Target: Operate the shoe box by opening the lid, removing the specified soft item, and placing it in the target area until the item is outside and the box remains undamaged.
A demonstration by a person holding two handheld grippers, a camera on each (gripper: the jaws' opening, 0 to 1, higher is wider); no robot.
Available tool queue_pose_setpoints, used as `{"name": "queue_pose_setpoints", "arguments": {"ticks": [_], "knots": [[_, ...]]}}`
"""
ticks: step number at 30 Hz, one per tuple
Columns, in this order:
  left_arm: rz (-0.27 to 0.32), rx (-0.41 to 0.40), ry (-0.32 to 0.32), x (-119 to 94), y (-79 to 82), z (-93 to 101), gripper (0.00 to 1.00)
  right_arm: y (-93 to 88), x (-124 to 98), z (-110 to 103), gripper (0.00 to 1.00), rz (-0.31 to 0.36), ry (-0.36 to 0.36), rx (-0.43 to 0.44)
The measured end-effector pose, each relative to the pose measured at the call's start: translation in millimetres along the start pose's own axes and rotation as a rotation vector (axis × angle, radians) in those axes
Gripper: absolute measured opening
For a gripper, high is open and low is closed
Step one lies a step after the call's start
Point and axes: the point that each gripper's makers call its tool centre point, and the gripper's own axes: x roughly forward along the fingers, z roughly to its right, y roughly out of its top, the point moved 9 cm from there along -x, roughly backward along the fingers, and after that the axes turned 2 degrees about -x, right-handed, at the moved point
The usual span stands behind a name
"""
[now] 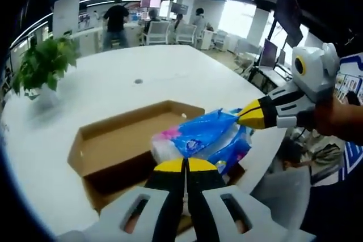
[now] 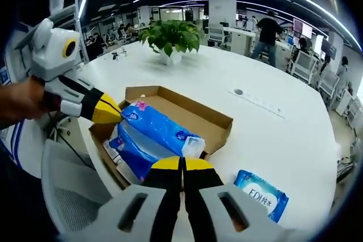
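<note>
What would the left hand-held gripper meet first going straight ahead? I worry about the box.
Likely only the blue tissue pack it already pinches; beyond it, the open shoe box lies ahead, though depth is unclear.

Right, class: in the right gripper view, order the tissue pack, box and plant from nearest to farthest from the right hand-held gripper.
1. Tissue pack, at the right hand-held gripper tips.
2. Box, just behind, under the pack.
3. Plant, far across the table.

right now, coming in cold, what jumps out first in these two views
The blue tissue pack, pinched at opposite ends by the left gripper and the right gripper, sits above the open cardboard shoe box on the white table. A second blue pack lies on the table beside the box, and a potted plant stands behind it.
</note>
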Motion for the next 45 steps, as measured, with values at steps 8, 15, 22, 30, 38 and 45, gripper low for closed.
{"name": "queue_pose_setpoints", "arguments": {"ticks": [8, 15, 22, 30, 38, 45], "knots": [[-0.008, 0.017, -0.023, 12, 4.1, 20.6, 0.0, -13.0, -13, 16, 0.0, -0.001, -0.023, 0.022], [-0.015, 0.017, -0.026, 22, 6.7, 32.6, 0.0, -25.2, -19, 28, 0.0, -0.002, -0.025, 0.041], [-0.033, 0.03, -0.044, 36, 8.8, 49.2, 0.0, -37.3, -29, 42, 0.0, -0.003, -0.035, 0.065], [-0.046, 0.045, -0.075, 55, 17.4, 71.2, 0.0, -52.5, -42, 62, 0.0, -0.006, -0.059, 0.096], [-0.064, 0.061, -0.101, 74, 22.3, 89.3, 0.0, -66.0, -53, 83, 0.0, -0.006, -0.083, 0.124], [-0.085, 0.087, -0.123, 92, 28.5, 105.4, 0.0, -77.9, -62, 102, 0.0, -0.006, -0.102, 0.146]]}}
